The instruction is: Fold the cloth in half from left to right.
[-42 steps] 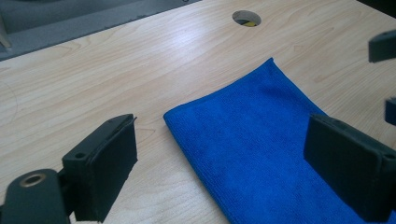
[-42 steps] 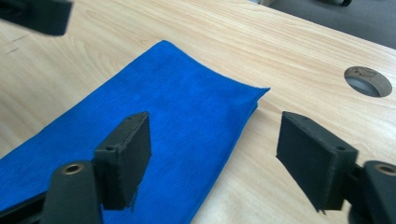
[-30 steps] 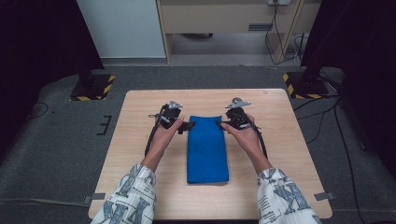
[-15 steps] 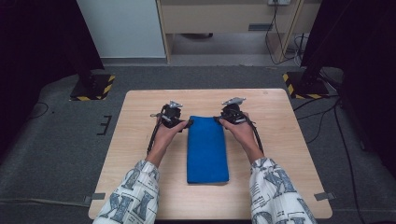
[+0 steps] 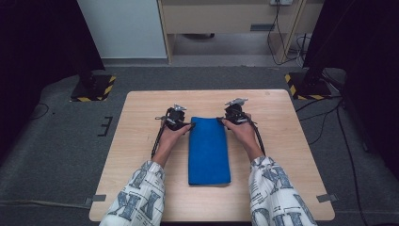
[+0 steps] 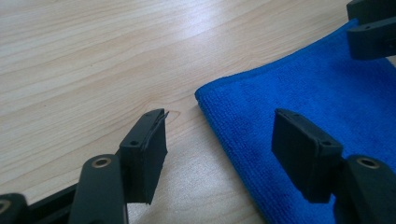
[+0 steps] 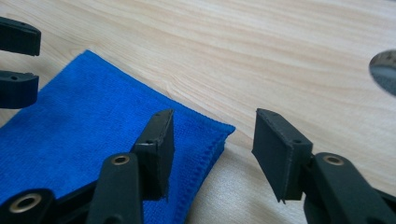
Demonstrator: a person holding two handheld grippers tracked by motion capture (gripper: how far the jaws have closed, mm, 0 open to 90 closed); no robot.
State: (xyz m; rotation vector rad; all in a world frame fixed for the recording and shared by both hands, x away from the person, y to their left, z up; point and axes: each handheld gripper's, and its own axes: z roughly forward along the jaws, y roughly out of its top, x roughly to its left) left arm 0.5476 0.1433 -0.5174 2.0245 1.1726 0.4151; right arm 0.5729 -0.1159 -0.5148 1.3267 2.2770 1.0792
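I have the folded blue cloth (image 5: 209, 150) lying flat near the middle of the table (image 5: 291, 155), long axis running away from me. Both grippers sit at its far end, one at each far corner.

Left gripper (image 5: 188, 125): jaws spread, nothing pinched. They have just been closing. In the left gripper view (image 6: 219, 140) one jaw stands over bare wood and the other over the cloth, so the cloth's far left corner (image 6: 205, 93) lies between them, untouched as far as I can see.

Right gripper (image 5: 221, 121): jaws also spread, nothing pinched; they have just opened a little. In the right gripper view (image 7: 212, 144) the far right corner (image 7: 224, 130) of the cloth sits between the jaws, one jaw above the fabric, the other over the table.

Why this placement, as I judge it: a mirrored hold on the two far corners lets me lift that edge evenly and carry it toward me for another fold, or open the cloth out. Straddling each corner means a simple squeeze should catch every layer.

The edge shows stacked layers at the right corner; a shallow bite could miss the lower ones.

Containers: none on the table; the cloth holds nothing.
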